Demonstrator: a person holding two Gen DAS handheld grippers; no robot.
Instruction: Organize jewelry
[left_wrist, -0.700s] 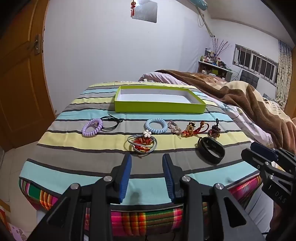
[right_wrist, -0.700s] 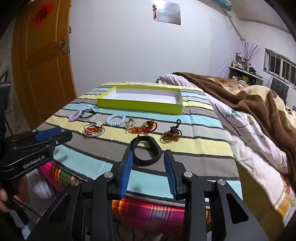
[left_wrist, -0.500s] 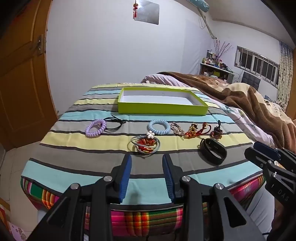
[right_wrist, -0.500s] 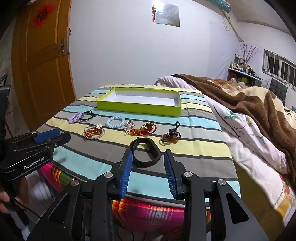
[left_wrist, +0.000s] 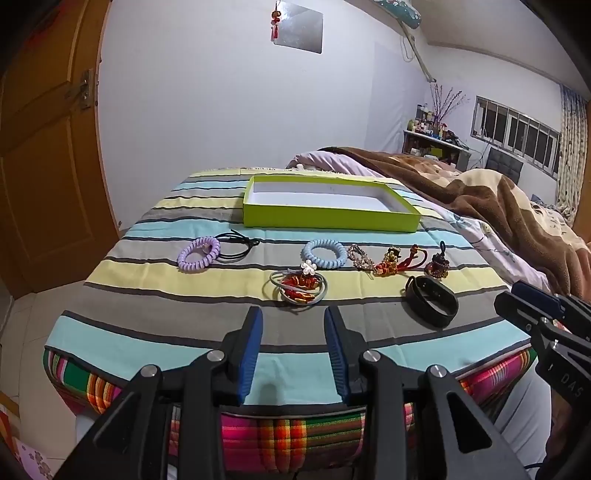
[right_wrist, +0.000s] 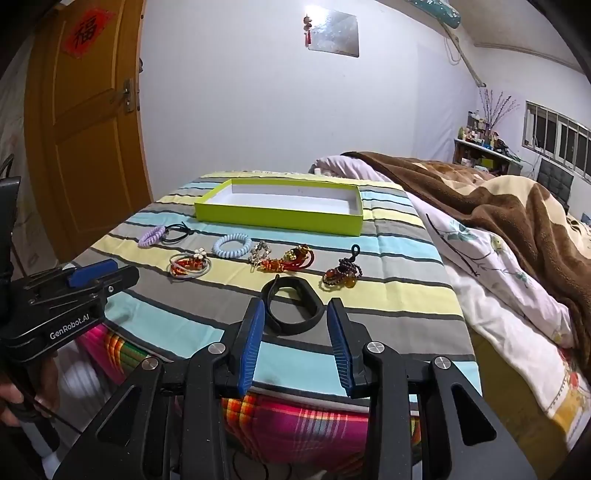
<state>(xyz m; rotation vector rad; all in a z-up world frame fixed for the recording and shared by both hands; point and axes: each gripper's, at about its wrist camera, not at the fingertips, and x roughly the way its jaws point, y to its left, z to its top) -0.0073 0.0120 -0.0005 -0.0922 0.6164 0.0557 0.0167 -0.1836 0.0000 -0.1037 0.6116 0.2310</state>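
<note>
Jewelry sits in a loose row on the striped bed (left_wrist: 155, 291) ahead of the empty green tray (left_wrist: 332, 218), nothing sorted yet; both tongs gaping and empty, right tongs (right_wrist: 295, 341) lined up on the black band (right_wrist: 291, 308), left tongs (left_wrist: 293, 350) facing the flower hair tie (left_wrist: 299, 286), probably first picks.

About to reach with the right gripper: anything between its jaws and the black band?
Nothing visible. The right gripper, jaws open, lines up with the black band just ahead, with only bare striped cloth between them.
</note>
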